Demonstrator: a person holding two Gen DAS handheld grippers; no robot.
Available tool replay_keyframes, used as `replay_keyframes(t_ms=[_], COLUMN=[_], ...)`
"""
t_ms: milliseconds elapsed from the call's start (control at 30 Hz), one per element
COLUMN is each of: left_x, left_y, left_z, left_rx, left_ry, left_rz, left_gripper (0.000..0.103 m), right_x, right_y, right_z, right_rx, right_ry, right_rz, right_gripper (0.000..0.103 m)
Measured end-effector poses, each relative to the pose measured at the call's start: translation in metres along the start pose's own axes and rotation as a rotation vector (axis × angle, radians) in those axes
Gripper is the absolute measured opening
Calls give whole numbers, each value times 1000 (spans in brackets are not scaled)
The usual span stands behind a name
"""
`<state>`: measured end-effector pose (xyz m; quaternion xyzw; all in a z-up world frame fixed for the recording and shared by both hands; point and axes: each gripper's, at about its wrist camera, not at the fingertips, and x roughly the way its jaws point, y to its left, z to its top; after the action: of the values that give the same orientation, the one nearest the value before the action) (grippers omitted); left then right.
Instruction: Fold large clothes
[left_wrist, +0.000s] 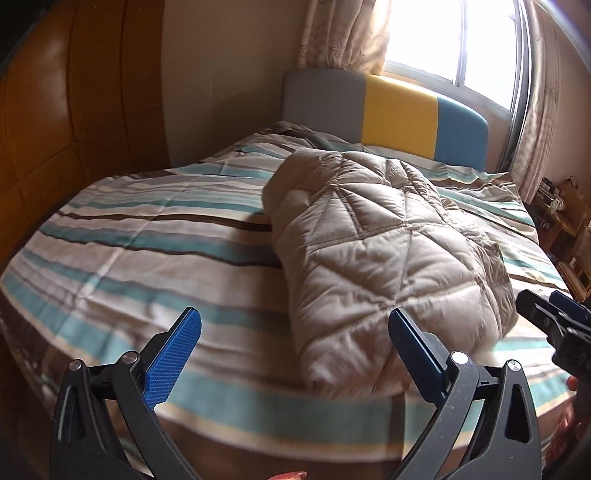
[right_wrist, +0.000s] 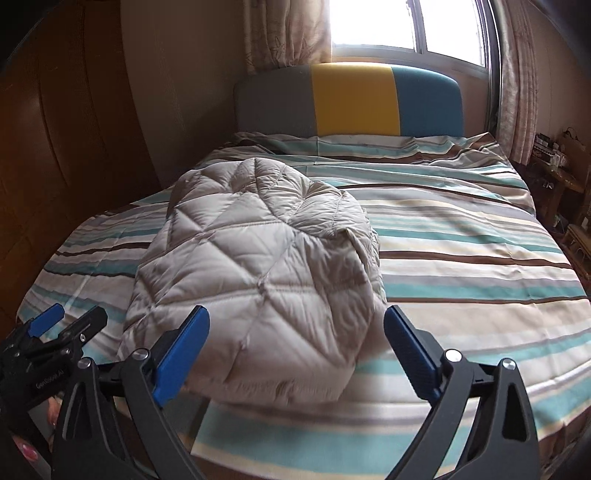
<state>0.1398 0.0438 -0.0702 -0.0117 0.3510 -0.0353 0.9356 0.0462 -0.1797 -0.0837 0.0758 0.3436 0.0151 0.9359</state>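
A beige quilted puffer jacket (left_wrist: 380, 251) lies folded in a long bundle on the striped bed (left_wrist: 147, 236). It also shows in the right wrist view (right_wrist: 258, 273). My left gripper (left_wrist: 295, 321) is open and empty, held above the near end of the bed, with the jacket's near end between and beyond its blue pads (left_wrist: 173, 358). My right gripper (right_wrist: 295, 321) is open and empty just in front of the jacket's near edge. The right gripper also shows at the right edge of the left wrist view (left_wrist: 554, 314), and the left gripper at the lower left of the right wrist view (right_wrist: 55, 325).
The bed's striped cover (right_wrist: 461, 266) spreads to the right of the jacket. A grey, yellow and blue headboard (right_wrist: 351, 99) stands under a bright window (right_wrist: 406, 26) with curtains. A wooden wardrobe (left_wrist: 55, 129) is on the left. A cluttered wooden shelf (right_wrist: 554, 162) stands at the right.
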Motion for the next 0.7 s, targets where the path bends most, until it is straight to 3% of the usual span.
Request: replay_keyframes(t_ms=[233,467,700], left_x=[-40,-64,-71], left_y=[10,9,11], left_z=[-12,-22,-24], left_rx=[-21,48,37], left_ry=[-20,-60,-67], left_rz=[-34,11,5], left_gripper=[100,100,100], right_x=[-35,-61,-60], right_y=[13,22,24], right_z=[-17,-23,-25], right_rx=[6,-4,-18], right_ry=[-22,-52,-46], right_rz=[-7,7,-1], right_gripper=[101,101,101])
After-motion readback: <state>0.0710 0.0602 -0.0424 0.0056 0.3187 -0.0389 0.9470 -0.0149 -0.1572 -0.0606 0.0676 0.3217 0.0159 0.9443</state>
